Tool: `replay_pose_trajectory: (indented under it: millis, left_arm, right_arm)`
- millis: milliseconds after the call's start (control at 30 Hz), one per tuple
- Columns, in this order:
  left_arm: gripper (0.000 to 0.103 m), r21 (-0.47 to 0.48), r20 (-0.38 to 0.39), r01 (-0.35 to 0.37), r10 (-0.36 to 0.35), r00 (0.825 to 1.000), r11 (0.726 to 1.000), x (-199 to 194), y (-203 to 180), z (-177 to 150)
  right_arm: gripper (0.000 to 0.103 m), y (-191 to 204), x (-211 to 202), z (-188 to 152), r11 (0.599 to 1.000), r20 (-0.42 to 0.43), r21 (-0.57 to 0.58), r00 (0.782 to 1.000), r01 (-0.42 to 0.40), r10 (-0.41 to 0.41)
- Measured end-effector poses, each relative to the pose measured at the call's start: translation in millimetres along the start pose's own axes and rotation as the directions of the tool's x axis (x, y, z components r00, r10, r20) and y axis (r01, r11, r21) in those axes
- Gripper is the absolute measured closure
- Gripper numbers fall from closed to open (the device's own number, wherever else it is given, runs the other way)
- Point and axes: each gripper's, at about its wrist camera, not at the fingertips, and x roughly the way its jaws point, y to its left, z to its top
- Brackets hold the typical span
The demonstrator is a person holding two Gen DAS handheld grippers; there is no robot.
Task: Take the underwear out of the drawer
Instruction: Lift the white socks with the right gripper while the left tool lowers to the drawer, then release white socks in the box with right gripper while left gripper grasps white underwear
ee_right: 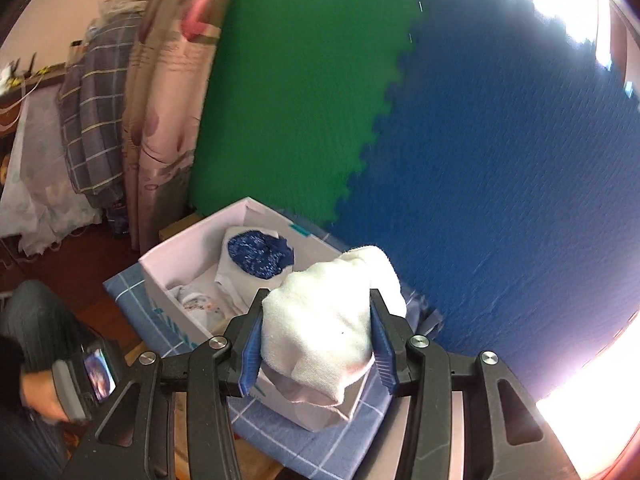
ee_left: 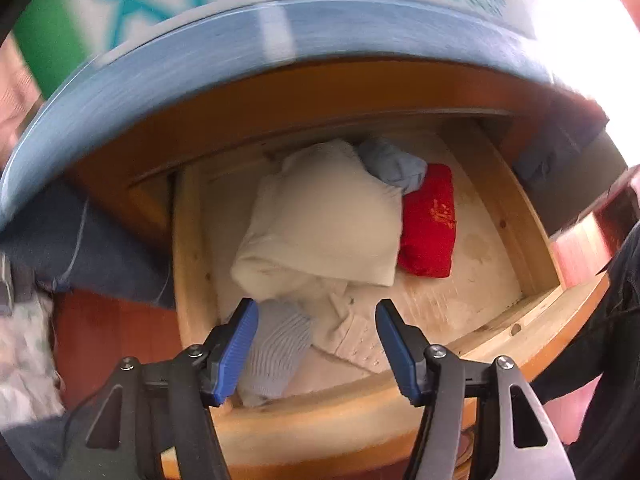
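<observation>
The left tongs (ee_left: pixel 316 340) hang spread apart and empty above the near end of an open wooden drawer (ee_left: pixel 520 216), their blue pads (ee_left: pixel 236 352) touching nothing. Inside the drawer a cream folded garment (ee_left: pixel 320 224) fills the middle, with a light blue ribbed piece (ee_left: pixel 276 356) at its 7 o'clock, just beside the left pad in the picture. A pale blue bundle (ee_left: pixel 394 168) sits at the cream garment's 1 o'clock, touching it, and a red pouch (ee_left: pixel 430 220) with gold stitching lies at its 3 o'clock, against its edge. A cream knitted piece with small buttons (ee_left: pixel 356 336) lies between the tongs' fingers as seen from above. A blue-rimmed surface (ee_left: pixel 200 60) overhangs the far end of the drawer (lettering above it is too blurred to read).

The right tongs (ee_right: pixel 316 340) are clamped on a white bundle of underwear (ee_right: pixel 324 328), which bulges upward and forward between the pads, held up clear of the drawer. Below and beyond it, at 10 o'clock from the bundle, stands an open white box (ee_right: pixel 168 280) on a blue checked cloth (ee_right: pixel 280 436); the box holds a dark blue speckled item (ee_right: pixel 258 254) and some pale fabric. Green foam matting (ee_right: pixel 300 92) and blue foam matting (ee_right: pixel 500 184) meet in a toothed seam behind the box.
</observation>
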Motion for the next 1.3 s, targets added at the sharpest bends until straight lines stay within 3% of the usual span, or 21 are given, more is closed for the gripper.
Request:
replay_pose_trajectory:
  millis: [133,267,367,433,467,533,567,633,667,800,867,1000,1133,1267,1300]
  left_arm:
    - [0.041,0.228,-0.003,-0.118,0.121,0.993,0.966,11.9,-33.4,12.6]
    - [0.041,0.427,0.068,-0.201,0.190,0.979,0.882,16.1,-53.7,19.3]
    - [0.041,0.540,0.073,-0.218,0.213,0.974,0.813,29.0,-59.3,25.0]
    - [0.041,0.647,0.119,-0.261,0.242,0.963,0.717,37.7,-66.2,22.9]
    - [0.041,0.715,0.149,-0.285,0.258,0.954,0.639,45.7,-72.6,18.6]
    - [0.041,0.793,0.210,-0.330,0.278,0.937,0.512,57.8,-79.7,9.4]
    - [0.041,0.818,0.225,-0.338,0.281,0.933,0.466,65.8,-81.3,6.0]
    - [0.041,0.831,0.246,-0.360,0.302,0.921,0.423,79.4,-80.0,5.0]
    - [0.040,0.833,0.258,-0.372,0.307,0.916,0.410,86.1,-78.1,5.7]
    - [0.032,0.826,0.228,-0.347,0.300,0.926,0.444,105.1,-70.3,12.2]
    - [0.027,0.820,0.246,-0.366,0.307,0.920,0.440,114.2,-69.5,14.8]
    - [0.026,0.791,0.258,-0.376,0.293,0.921,0.483,122.8,-63.9,21.6]
    - [0.025,0.798,0.303,-0.407,0.288,0.908,0.444,127.3,-64.2,18.9]
    - [0.020,0.787,0.325,-0.430,0.295,0.898,0.442,125.4,-68.2,17.8]
    - [0.020,0.781,0.319,-0.426,0.295,0.901,0.457,123.5,-67.1,19.8]
  right_arm:
    - [0.060,-16.1,51.9,1.8,0.999,-0.092,0.040,0.995,-0.019,0.022]
    - [0.059,-25.5,86.0,-0.8,0.995,-0.160,0.088,0.985,-0.054,0.068]
    - [0.059,-24.0,106.2,-2.7,0.994,-0.192,0.091,0.978,-0.059,0.076]
    - [0.059,-19.7,120.3,-2.9,0.994,-0.222,0.084,0.971,-0.069,0.086]
    - [0.059,-17.8,126.1,-3.4,0.994,-0.232,0.078,0.969,-0.071,0.087]
    - [0.059,-14.2,137.4,-3.9,0.995,-0.249,0.064,0.964,-0.077,0.091]
    - [0.059,-12.9,142.0,-4.9,0.995,-0.257,0.063,0.962,-0.080,0.093]
    - [0.059,-12.4,148.4,-5.4,0.994,-0.261,0.068,0.960,-0.088,0.103]
    - [0.059,-12.9,150.5,-6.1,0.994,-0.266,0.068,0.958,-0.090,0.105]
    - [0.059,-9.7,160.2,-10.0,0.993,-0.284,0.053,0.952,-0.106,0.116]
    - [0.059,-9.1,166.2,-11.2,0.992,-0.294,0.054,0.948,-0.110,0.122]
    - [0.058,-6.2,177.4,-14.3,0.990,-0.311,0.060,0.941,-0.124,0.136]
    - [0.058,-1.1,183.2,-14.6,0.990,-0.322,0.052,0.936,-0.133,0.142]
    - [0.058,0.3,186.5,-15.2,0.989,-0.329,0.063,0.933,-0.133,0.147]
    - [0.058,0.4,186.8,-15.3,0.989,-0.331,0.065,0.932,-0.133,0.147]
